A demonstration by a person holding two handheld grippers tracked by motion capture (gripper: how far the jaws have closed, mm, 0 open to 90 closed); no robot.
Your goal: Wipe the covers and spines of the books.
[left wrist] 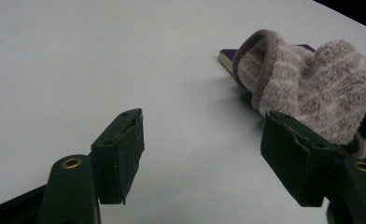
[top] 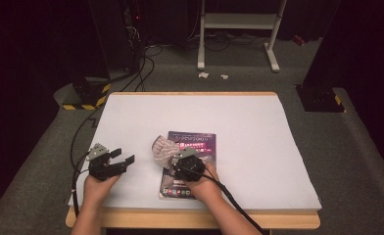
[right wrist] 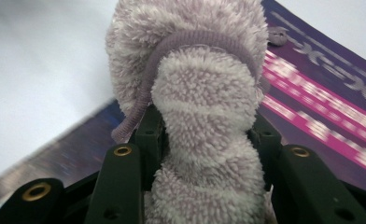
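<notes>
A fluffy pale mauve striped sock lies bunched over the left edge of a purple book on the white table. My right gripper is shut on the sock; in the right gripper view the sock is squeezed between both jaws above the book cover. My left gripper rests on the table to the left, open, nothing between its jaws. In the left gripper view the sock and a corner of the book lie beyond the left gripper's right jaw.
The white table top has a wooden front edge. Cables trail from both grippers off the near edge. Behind the table stand a white metal frame and dark equipment with yellow-black tape.
</notes>
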